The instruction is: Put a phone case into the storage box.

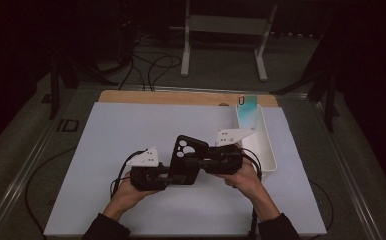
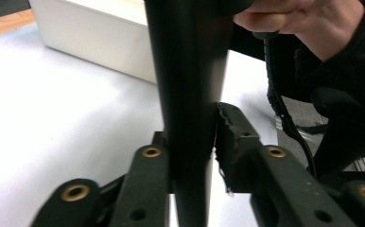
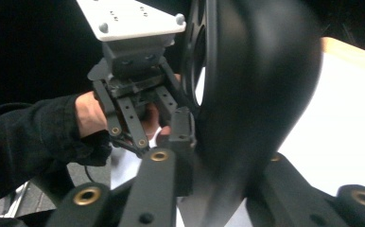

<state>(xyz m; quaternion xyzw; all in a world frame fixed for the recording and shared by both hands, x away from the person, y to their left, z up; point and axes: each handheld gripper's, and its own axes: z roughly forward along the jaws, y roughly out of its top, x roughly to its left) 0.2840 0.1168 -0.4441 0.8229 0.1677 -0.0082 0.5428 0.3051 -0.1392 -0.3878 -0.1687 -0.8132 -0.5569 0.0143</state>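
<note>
The table [image 1: 131, 97] carries a wide white mat [image 1: 131, 145] that covers nearly all of its wooden top, and around it the room is dark — grey floor, loose cables, the legs of a white stand [image 1: 185, 50] beyond the far edge. At the mat's right side lies a long white tray [image 1: 268, 150] with a teal phone case [image 1: 247, 111] at its far end.

Both forearms come in from the near edge in dark sleeves, angled toward each other, hands level just above the mat near its front middle. The right gripper [image 1: 193, 163] points left and the left gripper [image 1: 167, 176] points right, so they meet nose to nose. Between them stands a black phone case [image 1: 184, 160], held on edge clear of the mat, its camera holes at the top.

The left gripper's jaws are clamped on the case's lower edge — its own view shows them pressed against the dark slab [image 2: 190, 94]. The right gripper's jaws likewise pinch the case [image 3: 256, 90] from the other side.
</note>
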